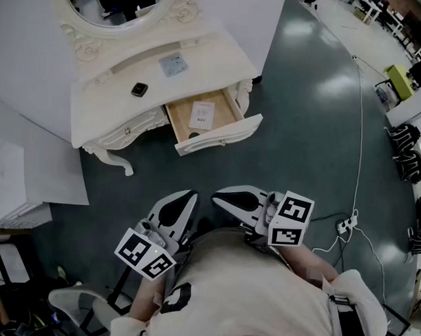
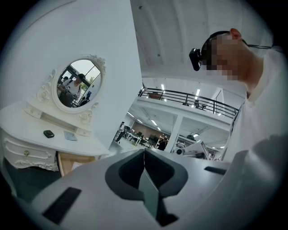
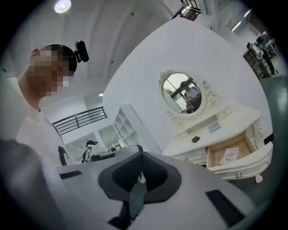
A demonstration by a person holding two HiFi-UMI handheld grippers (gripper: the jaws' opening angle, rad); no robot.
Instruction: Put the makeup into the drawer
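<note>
A small black makeup compact (image 1: 139, 90) lies on the white vanity table (image 1: 102, 115), below the oval mirror (image 1: 119, 6). A pale blue square case (image 1: 173, 64) lies to its right. The vanity's drawer (image 1: 229, 135) stands pulled out, with a white leaflet (image 1: 202, 115) inside it. Both grippers are held close to the person's chest, well away from the vanity. My left gripper (image 1: 191, 195) is shut and empty. My right gripper (image 1: 216, 196) is shut and empty too. The right gripper view shows the compact (image 3: 195, 139) and the open drawer (image 3: 236, 168) beyond the shut jaws (image 3: 141, 155); the left gripper (image 2: 144, 151) looks past the vanity.
Dark green floor lies between the person and the vanity. A white cabinet (image 1: 17, 181) stands at the left. A power strip (image 1: 346, 224) with a long cable lies on the floor at the right, and black bags (image 1: 406, 146) sit further right.
</note>
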